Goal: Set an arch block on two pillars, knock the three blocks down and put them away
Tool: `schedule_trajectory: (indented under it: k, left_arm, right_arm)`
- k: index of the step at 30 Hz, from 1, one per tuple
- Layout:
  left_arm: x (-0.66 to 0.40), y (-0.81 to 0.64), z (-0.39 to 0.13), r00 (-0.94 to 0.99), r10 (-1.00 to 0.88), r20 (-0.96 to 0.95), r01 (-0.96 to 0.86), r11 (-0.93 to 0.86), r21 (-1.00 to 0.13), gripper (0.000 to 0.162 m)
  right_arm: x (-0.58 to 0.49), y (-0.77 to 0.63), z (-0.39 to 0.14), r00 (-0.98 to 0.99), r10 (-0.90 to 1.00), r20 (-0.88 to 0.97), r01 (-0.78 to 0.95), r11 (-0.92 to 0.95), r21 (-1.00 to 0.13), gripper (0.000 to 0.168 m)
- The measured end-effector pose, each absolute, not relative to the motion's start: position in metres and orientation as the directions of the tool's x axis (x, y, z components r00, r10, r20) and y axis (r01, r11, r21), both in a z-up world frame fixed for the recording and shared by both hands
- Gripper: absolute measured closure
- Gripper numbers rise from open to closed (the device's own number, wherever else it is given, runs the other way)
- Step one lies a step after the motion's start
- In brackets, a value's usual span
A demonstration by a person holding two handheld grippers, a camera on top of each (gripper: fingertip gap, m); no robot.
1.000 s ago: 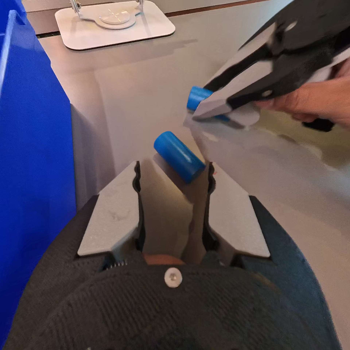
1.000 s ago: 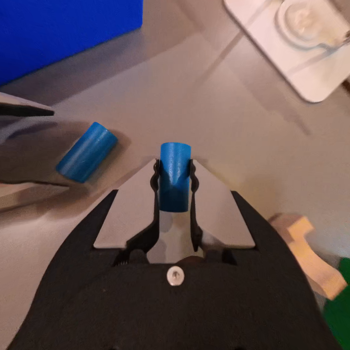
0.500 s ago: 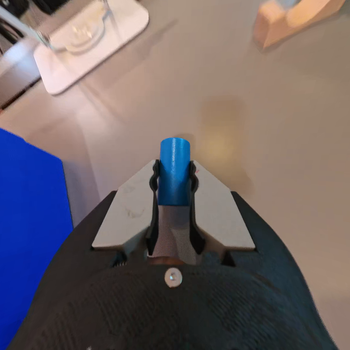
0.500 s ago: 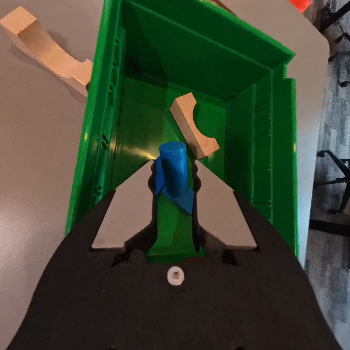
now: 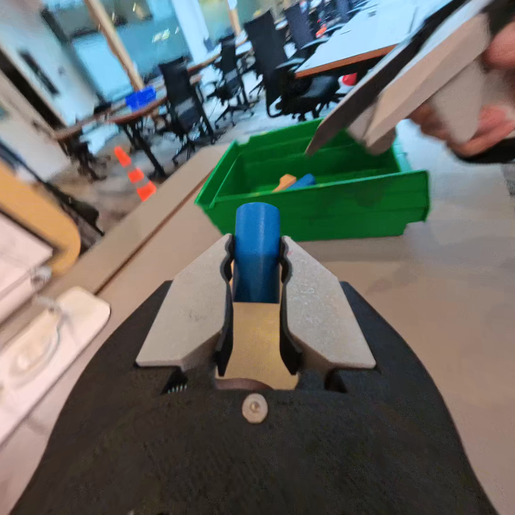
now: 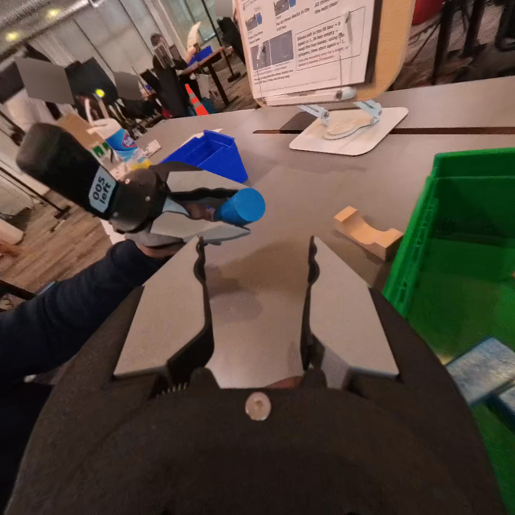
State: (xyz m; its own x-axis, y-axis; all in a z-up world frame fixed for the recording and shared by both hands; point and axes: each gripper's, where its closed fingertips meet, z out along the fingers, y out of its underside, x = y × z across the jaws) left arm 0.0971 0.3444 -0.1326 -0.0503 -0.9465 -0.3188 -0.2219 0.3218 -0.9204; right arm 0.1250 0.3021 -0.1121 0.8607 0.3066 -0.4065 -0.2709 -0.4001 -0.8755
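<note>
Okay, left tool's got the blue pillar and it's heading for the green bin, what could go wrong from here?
1. The blue cylinder is held only near the tips of the left tool, sticking out past them; it might slip before reaching the green bin.
2. The open right tool hangs over the bin on the left tool's likely path, so the two could bump.
3. The wooden arch block lies on the table against the bin's outer wall; a low approach might knock it.
</note>
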Motion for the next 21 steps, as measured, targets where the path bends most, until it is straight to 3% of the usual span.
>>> schedule_trajectory:
  k: [4,6,7,10,12,14,16,19,21]
  left_arm:
    - [0.118,0.304,-0.124,-0.117,-0.868,-0.483,-0.124,0.495,-0.86,0.132]
    - [0.126,0.295,-0.126,-0.132,-0.846,-0.517,-0.113,0.531,-0.84,0.132]
    - [0.131,0.289,-0.129,-0.158,-0.838,-0.522,-0.103,0.539,-0.836,0.132]
    - [0.146,0.283,-0.135,-0.195,-0.838,-0.509,-0.097,0.533,-0.841,0.131]
    - [0.155,0.292,-0.136,-0.181,-0.854,-0.488,-0.128,0.512,-0.849,0.129]
    - [0.155,0.324,-0.136,-0.104,-0.866,-0.49,-0.197,0.501,-0.843,0.112]
    - [0.142,0.359,-0.157,-0.09,-0.897,-0.433,-0.343,0.436,-0.832,0.119]
    - [0.104,0.403,-0.208,-0.003,-0.948,-0.318,-0.585,0.26,-0.768,0.108]
    - [0.076,0.419,-0.239,0.038,-0.954,-0.296,-0.687,0.191,-0.702,0.1]
  right_arm:
    - [0.118,0.313,-0.13,0.837,0.309,-0.451,-0.299,-0.432,-0.851,0.102]
    - [0.114,0.314,-0.13,0.779,0.343,-0.524,-0.351,-0.454,-0.819,0.114]
    - [0.112,0.311,-0.123,0.742,0.383,-0.55,-0.374,-0.444,-0.814,0.134]
    - [0.128,0.306,-0.127,0.771,0.338,-0.539,-0.369,-0.452,-0.812,0.137]
    - [0.157,0.303,-0.124,0.852,0.236,-0.467,-0.345,-0.416,-0.841,0.137]
    - [0.216,0.294,-0.111,0.932,0.065,-0.358,-0.318,-0.331,-0.888,0.137]
    - [0.285,0.281,-0.116,0.979,-0.173,-0.106,-0.165,-0.374,-0.913,0.138]
    - [0.318,0.278,-0.172,0.979,-0.181,0.093,-0.055,-0.675,-0.735,0.137]
    - [0.318,0.286,-0.188,0.974,-0.143,0.177,0.011,-0.749,-0.663,0.128]
